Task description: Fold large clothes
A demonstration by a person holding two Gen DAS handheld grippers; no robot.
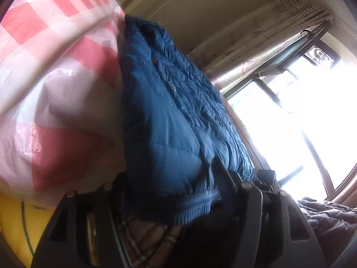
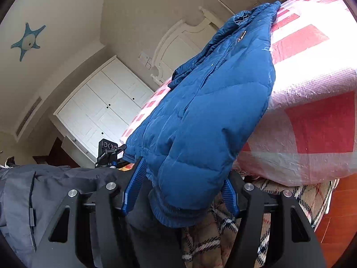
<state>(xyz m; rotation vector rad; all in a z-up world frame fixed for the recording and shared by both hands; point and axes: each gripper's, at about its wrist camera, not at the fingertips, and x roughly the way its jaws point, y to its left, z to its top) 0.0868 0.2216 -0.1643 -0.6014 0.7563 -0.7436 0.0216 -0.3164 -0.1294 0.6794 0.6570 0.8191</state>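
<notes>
the right tongs (image 2: 178,192) straddle the blue jacket (image 2: 200,111) hem, half-wide, grip unclear. the left tongs (image 1: 174,192) do likewise, grip also unclear. the jacket lies lengthwise on the checked bed (image 2: 312,78), sleeves seemingly tucked; the cross fold remains.

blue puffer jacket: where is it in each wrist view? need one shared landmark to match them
Left wrist: blue puffer jacket fills the centre, its ribbed hem at the bottom between the gripper fingers.
Right wrist: it runs from upper right down to bottom centre, hem between the blue fingers.
Shared landmark: red-and-white checked bed cover under it.
</notes>
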